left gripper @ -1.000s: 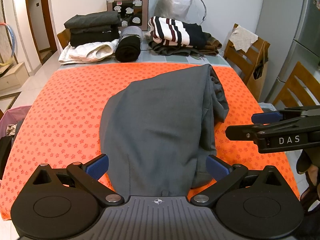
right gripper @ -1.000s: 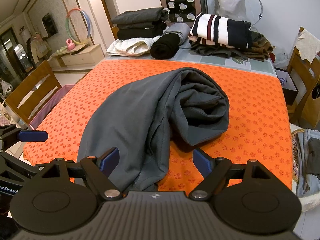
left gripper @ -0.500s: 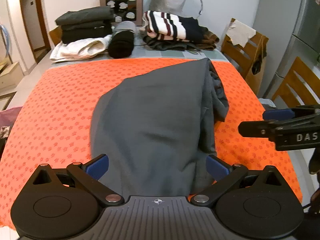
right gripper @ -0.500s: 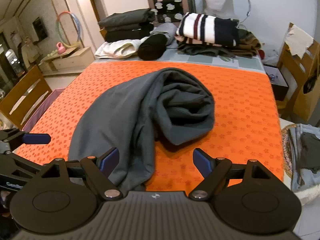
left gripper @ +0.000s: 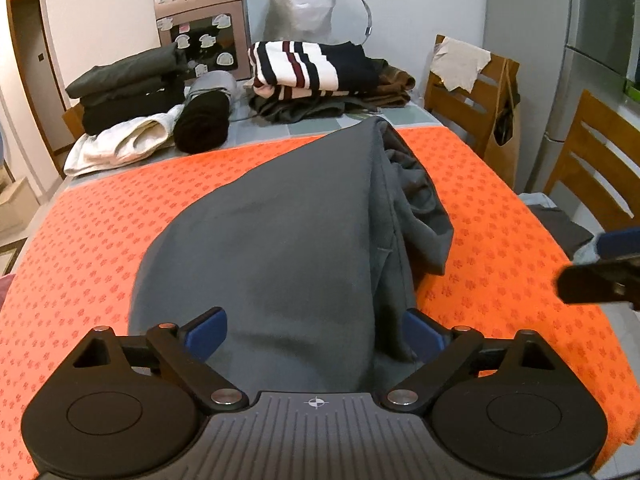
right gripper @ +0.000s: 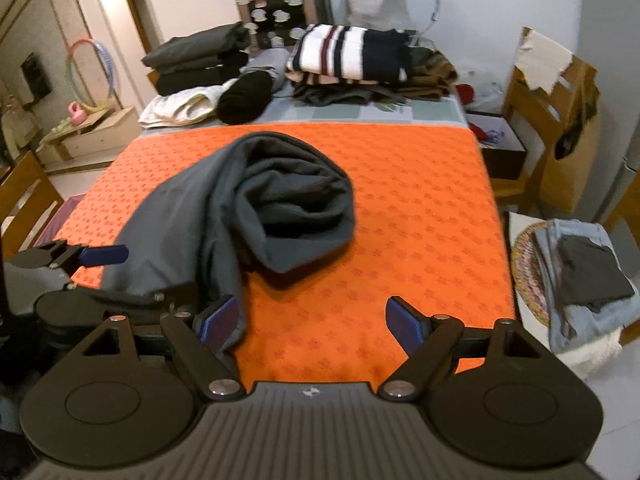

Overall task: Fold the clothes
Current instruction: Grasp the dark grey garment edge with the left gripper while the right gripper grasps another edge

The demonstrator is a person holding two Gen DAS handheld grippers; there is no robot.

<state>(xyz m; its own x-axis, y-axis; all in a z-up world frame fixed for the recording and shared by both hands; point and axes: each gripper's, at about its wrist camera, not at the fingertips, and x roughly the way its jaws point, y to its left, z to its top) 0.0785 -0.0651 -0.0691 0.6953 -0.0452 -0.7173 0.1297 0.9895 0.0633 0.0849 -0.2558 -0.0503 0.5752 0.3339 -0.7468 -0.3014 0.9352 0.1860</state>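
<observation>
Left hand-held gripper (left gripper: pixel 316 334): we see it at the bottom of the left wrist view, jaws wide and closing, the near hem of the grey garment (left gripper: pixel 280 248) lying between the blue pads (left gripper: pixel 206 334); we see no squeeze on the cloth.
Right hand-held gripper (right gripper: pixel 312 320): bottom of the right wrist view, jaws wide; its left pad (right gripper: pixel 218 320) sits against the garment's near corner, while bare orange cloth lies in the gap.
Grey garment: centre of both views, loosely doubled over on the orange cloth (left gripper: pixel 500 248); smooth panel to the left, bunched folds along its right edge, near end hanging at the near edge of the tabletop (right gripper: pixel 400 114).
Basket (right gripper: pixel 524 264): lower right of the right wrist view, off the tabletop, denim and dark clothes piled in it.
Far tabletop: we note a dark folded stack (left gripper: pixel 128 88) and a white garment (left gripper: pixel 124 144) upper left, a black roll (left gripper: pixel 204 120) beside them, and a striped sweater (left gripper: pixel 312 66) upper centre.
Chairs (left gripper: pixel 476 96): wooden, upper right.
</observation>
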